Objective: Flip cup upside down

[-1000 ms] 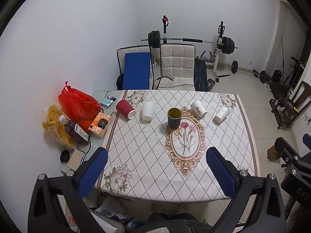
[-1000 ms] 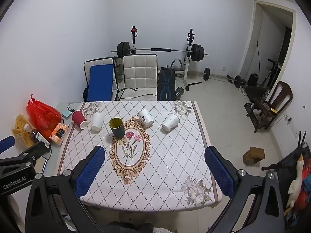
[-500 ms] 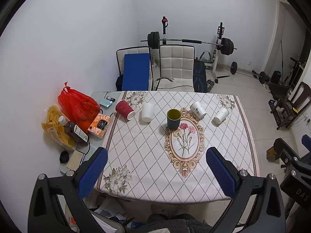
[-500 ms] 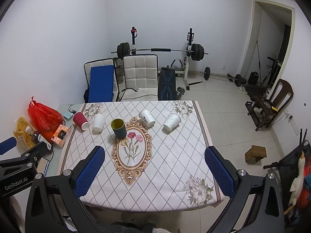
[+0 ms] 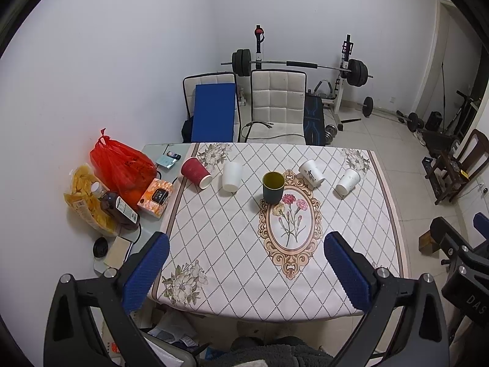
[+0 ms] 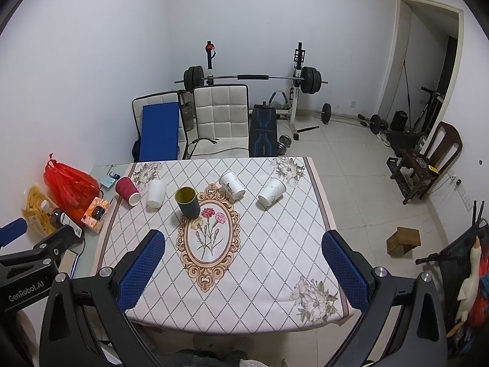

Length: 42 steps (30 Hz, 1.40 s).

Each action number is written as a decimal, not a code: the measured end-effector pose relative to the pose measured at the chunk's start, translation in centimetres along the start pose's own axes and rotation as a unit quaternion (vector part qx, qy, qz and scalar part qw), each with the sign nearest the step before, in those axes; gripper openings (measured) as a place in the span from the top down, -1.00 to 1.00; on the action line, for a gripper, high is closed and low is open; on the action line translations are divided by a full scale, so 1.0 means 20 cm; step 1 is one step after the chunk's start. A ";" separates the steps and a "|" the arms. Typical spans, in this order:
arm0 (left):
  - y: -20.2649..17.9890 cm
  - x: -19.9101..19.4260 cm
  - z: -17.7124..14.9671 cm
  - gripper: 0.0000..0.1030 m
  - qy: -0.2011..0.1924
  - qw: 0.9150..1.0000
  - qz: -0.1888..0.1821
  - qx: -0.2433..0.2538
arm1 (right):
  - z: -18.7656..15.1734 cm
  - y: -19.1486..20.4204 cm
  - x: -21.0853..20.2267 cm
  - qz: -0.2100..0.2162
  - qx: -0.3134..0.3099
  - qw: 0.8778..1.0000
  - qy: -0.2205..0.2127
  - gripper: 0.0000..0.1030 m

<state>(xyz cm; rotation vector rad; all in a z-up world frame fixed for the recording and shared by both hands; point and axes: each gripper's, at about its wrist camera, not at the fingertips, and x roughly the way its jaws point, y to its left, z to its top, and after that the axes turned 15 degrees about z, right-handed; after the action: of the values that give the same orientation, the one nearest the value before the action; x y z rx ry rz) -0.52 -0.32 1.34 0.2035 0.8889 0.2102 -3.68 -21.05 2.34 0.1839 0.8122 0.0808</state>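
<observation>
A dark green cup (image 5: 273, 187) with a yellow inside stands upright, mouth up, at the far middle of the table (image 5: 232, 244); it also shows in the right wrist view (image 6: 187, 201). A red paper cup (image 5: 196, 172), a plain white cup (image 5: 232, 176) and two printed white cups (image 5: 311, 172) (image 5: 347, 181) lie on their sides beside it. My left gripper (image 5: 246, 272) is open and empty, high above the near table edge. My right gripper (image 6: 243, 270) is open and empty, likewise high and back.
A red plastic bag (image 5: 122, 166), a snack bag, a bottle (image 5: 117, 206) and an orange box (image 5: 156, 197) crowd the side table at left. Two chairs (image 5: 278, 107) and a barbell rack stand behind the table. A wooden block (image 6: 403, 240) lies on the floor at right.
Both grippers have risen and drawn back a little, so the table looks slightly smaller. The cups have not moved. Both grippers stay open.
</observation>
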 end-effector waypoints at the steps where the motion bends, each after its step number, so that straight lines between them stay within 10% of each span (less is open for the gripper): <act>1: 0.00 0.00 0.00 -1.00 0.000 1.000 0.000 0.001 | 0.00 0.00 0.00 0.000 0.000 1.000 0.000 -1.00; 42: -0.02 0.00 0.02 -1.00 0.002 1.000 -0.005 -0.002 | -0.03 -0.01 0.05 0.003 0.005 1.000 -0.001 -1.00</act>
<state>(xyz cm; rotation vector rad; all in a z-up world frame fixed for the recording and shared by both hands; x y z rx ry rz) -0.27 -0.73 1.53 0.1958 0.8927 0.2033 -3.40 -20.95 1.26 0.1947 0.8093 0.0819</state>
